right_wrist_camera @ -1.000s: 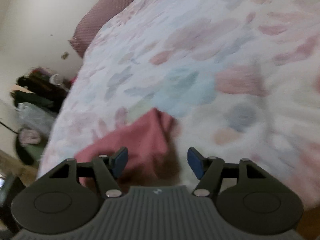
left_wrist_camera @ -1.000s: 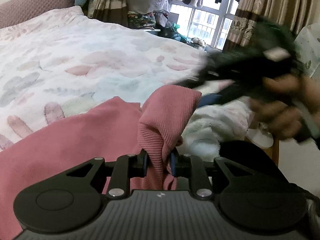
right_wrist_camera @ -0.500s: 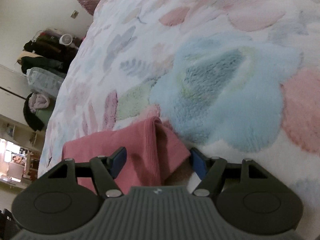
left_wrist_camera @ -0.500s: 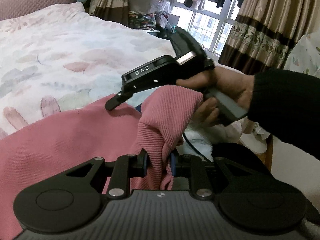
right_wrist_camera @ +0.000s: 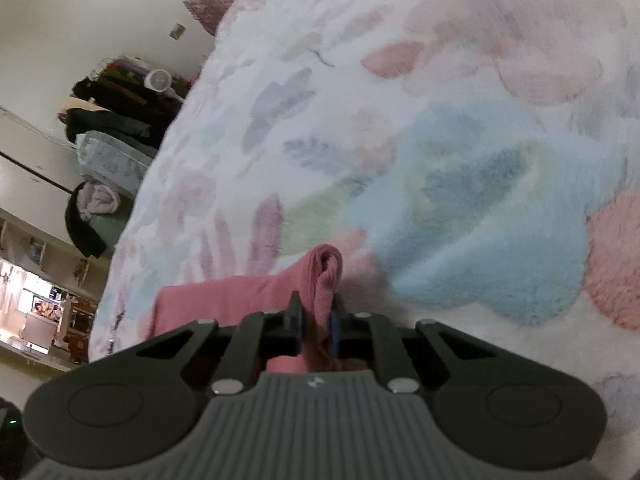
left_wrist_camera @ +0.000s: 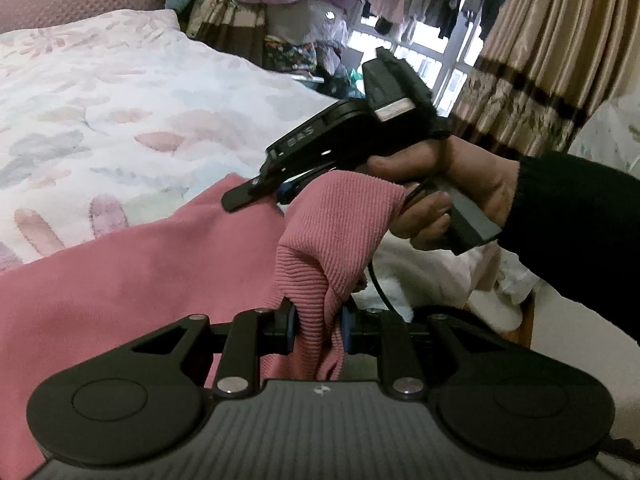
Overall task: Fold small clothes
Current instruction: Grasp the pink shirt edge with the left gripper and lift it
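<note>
A pink ribbed garment (left_wrist_camera: 132,280) lies on a fluffy floral blanket (left_wrist_camera: 120,108). My left gripper (left_wrist_camera: 318,326) is shut on a bunched corner of it, which stands up in front of the fingers. My right gripper (right_wrist_camera: 316,322) is shut on another pinched fold of the same pink garment (right_wrist_camera: 224,300). In the left wrist view the right gripper (left_wrist_camera: 256,196) reaches in from the right, held by a hand in a black sleeve, its tip at the garment's far corner.
The blanket (right_wrist_camera: 460,160) covers the bed. Piled clothes and a window (left_wrist_camera: 416,56) with curtains stand beyond the bed's far side. Dark bags and a small fan (right_wrist_camera: 158,80) sit on the floor by the wall.
My right gripper came down to the garment's corner and shut on a fold of it; it was open before. My left gripper kept its hold.
</note>
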`<action>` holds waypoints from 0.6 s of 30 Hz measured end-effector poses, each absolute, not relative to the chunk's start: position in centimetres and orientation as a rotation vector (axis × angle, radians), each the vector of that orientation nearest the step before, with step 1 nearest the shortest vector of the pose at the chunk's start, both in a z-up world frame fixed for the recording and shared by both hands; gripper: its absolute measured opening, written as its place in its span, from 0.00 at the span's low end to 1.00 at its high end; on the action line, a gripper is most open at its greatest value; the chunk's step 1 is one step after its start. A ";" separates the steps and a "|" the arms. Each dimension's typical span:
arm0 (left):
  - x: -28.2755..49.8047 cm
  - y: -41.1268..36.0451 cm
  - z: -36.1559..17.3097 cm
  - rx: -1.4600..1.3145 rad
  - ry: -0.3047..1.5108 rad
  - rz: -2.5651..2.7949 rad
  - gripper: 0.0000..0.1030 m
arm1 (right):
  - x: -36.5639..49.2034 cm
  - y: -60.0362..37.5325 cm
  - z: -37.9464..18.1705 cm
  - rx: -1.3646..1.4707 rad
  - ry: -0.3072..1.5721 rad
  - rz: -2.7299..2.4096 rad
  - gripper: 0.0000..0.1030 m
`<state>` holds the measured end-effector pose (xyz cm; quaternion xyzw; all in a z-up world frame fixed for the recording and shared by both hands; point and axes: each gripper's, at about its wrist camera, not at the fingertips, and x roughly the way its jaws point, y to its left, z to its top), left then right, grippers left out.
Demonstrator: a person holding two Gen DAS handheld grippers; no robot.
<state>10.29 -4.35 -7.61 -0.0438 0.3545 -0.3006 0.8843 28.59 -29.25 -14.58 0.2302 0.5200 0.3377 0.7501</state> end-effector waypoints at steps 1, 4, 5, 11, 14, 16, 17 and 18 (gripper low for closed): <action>10.1 -4.0 -7.3 -0.103 0.731 -0.625 0.22 | 28.4 -29.2 -13.8 0.499 1.129 0.740 0.08; 9.5 -2.7 -6.4 -0.138 0.701 -0.617 0.22 | 28.0 -28.6 -11.6 0.484 1.113 0.743 0.08; 9.2 -2.0 -6.1 -0.157 0.690 -0.612 0.22 | 27.9 -28.1 -10.8 0.477 1.109 0.743 0.08; 7.4 3.3 -4.7 -0.312 0.638 -0.546 0.22 | 27.3 -24.0 -6.3 0.433 1.102 0.773 0.08; 6.0 6.9 -4.7 -0.414 0.603 -0.488 0.22 | 27.1 -21.1 -4.5 0.417 1.105 0.787 0.08; 5.1 9.1 -4.9 -0.488 0.587 -0.450 0.22 | 27.0 -18.8 -3.4 0.413 1.113 0.794 0.08; 4.8 10.3 -5.2 -0.530 0.587 -0.431 0.22 | 26.9 -17.9 -3.0 0.410 1.118 0.797 0.08; 4.6 11.3 -5.5 -0.571 0.597 -0.417 0.22 | 26.8 -16.4 -2.6 0.398 1.125 0.798 0.08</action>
